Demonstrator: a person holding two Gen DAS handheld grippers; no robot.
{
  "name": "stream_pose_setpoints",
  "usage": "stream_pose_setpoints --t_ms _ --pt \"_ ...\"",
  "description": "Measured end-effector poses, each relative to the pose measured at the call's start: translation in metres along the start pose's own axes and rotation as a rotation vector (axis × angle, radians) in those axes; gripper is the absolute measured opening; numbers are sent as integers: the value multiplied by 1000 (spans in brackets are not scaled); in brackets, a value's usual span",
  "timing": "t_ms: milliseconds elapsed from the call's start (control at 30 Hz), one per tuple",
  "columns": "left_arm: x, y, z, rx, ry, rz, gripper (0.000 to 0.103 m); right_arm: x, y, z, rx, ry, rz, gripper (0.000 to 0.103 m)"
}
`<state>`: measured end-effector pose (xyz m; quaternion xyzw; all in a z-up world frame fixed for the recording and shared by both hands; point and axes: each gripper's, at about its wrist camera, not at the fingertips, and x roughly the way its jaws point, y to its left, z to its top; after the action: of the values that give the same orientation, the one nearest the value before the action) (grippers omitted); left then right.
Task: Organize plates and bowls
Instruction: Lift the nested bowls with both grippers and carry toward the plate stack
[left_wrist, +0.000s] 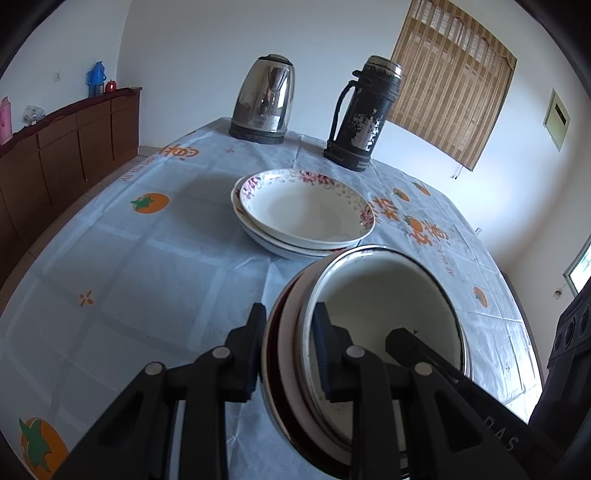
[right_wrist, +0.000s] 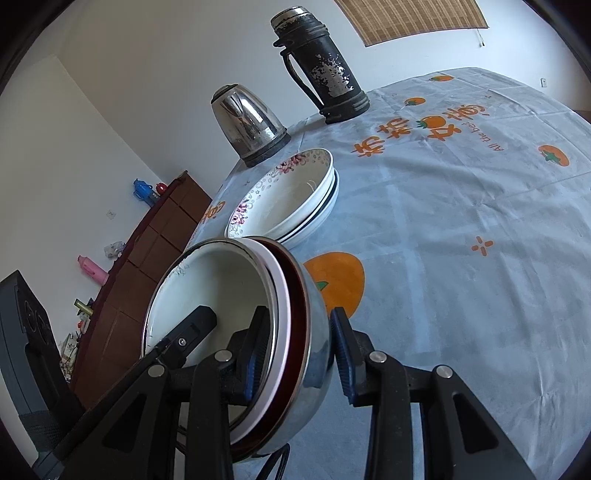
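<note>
A stack of nested bowls (left_wrist: 380, 317), a white enamel one inside a steel one with a dark red rim, is tilted just above the tablecloth. My left gripper (left_wrist: 290, 347) straddles its near left rim, both fingers against the walls. My right gripper (right_wrist: 299, 350) straddles the opposite rim of the bowls (right_wrist: 221, 280), with a small gap at its outer finger. Each gripper's finger shows inside the bowl in the other view. A stack of flowered white plates (left_wrist: 306, 214) lies beyond on the table; it also shows in the right wrist view (right_wrist: 288, 199).
A steel kettle (left_wrist: 264, 103) and a worn black thermos (left_wrist: 364, 114) stand at the far edge of the table (left_wrist: 122, 258). A brown sideboard (left_wrist: 62, 147) runs along the left wall. A dark appliance (right_wrist: 22, 354) stands beside the table.
</note>
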<state>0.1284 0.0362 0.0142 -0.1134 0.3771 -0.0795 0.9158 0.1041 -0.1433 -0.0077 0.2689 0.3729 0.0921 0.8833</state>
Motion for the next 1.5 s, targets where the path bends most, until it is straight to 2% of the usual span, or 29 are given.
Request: stream_pose_setpoints --t_ms 1000,1500 --pt "10 -19 42 33 -42 3 24 6 7 47 -18 -39 1 36" --pt "26 -29 73 37 -57 -10 24 15 10 79 -28 -63 -15 36"
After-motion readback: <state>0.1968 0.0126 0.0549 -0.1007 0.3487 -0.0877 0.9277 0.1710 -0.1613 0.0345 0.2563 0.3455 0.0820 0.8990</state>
